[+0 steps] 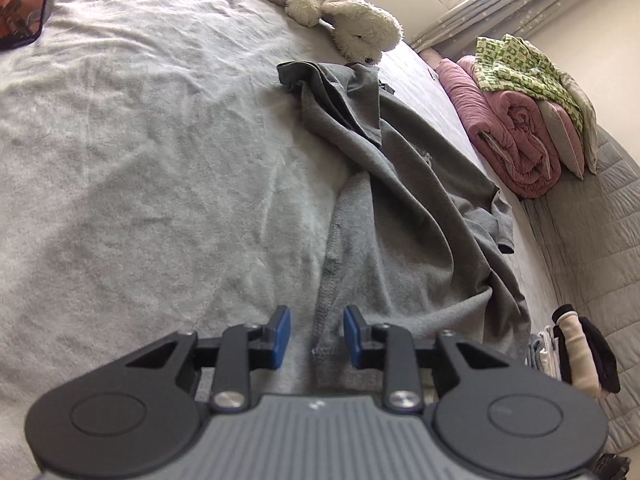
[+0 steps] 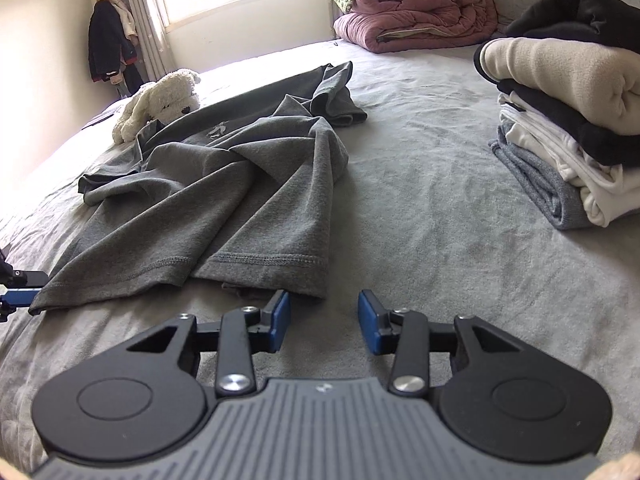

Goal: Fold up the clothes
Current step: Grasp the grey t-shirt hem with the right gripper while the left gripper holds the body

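A crumpled grey T-shirt (image 1: 400, 200) lies on the light grey bed cover (image 1: 140, 160). My left gripper (image 1: 317, 332) is open, its blue pads on either side of the shirt's hem corner. In the right wrist view the same shirt (image 2: 240, 184) lies ahead and to the left. My right gripper (image 2: 324, 320) is open and empty over the bed cover (image 2: 440, 240), just short of the shirt's right hem corner. The left gripper's tip shows at the left edge (image 2: 16, 296) by the other hem corner.
A stack of folded clothes (image 2: 568, 120) sits at the right. A white plush dog (image 2: 160, 100) lies beyond the shirt. A rolled pink quilt (image 2: 416, 12) with a green patterned cloth (image 1: 520, 64) lies at the bed's far end. A dark screen (image 1: 24, 4) is far left.
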Tool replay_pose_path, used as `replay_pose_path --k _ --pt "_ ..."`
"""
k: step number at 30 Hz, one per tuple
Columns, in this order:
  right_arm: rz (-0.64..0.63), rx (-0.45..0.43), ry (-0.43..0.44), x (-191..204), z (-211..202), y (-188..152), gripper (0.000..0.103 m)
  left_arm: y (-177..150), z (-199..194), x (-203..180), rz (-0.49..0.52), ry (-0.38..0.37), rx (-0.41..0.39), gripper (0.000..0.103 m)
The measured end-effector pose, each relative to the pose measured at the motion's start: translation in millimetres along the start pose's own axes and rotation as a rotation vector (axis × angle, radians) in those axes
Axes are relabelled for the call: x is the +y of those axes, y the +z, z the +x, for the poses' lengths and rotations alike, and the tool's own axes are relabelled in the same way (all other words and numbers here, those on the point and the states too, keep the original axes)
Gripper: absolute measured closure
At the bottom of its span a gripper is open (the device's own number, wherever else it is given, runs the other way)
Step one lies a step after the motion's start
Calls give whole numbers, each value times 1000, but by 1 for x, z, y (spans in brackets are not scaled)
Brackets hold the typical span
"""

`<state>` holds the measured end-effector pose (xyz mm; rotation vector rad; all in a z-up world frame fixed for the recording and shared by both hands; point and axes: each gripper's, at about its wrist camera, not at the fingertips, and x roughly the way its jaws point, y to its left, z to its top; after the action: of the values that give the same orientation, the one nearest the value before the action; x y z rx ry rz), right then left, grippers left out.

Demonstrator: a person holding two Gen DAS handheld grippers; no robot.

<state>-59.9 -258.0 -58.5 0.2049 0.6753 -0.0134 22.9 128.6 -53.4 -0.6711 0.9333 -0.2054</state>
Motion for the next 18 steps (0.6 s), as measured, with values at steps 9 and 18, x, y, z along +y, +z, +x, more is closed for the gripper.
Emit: replay_pose_path --k 9,18 --pt "19 -26 14 12 15 6 66 6 3 18 -175 -48 14 77" --pt "-138 -14 -50 30 17 12 93 4 6 12 -158 -35 26 79"
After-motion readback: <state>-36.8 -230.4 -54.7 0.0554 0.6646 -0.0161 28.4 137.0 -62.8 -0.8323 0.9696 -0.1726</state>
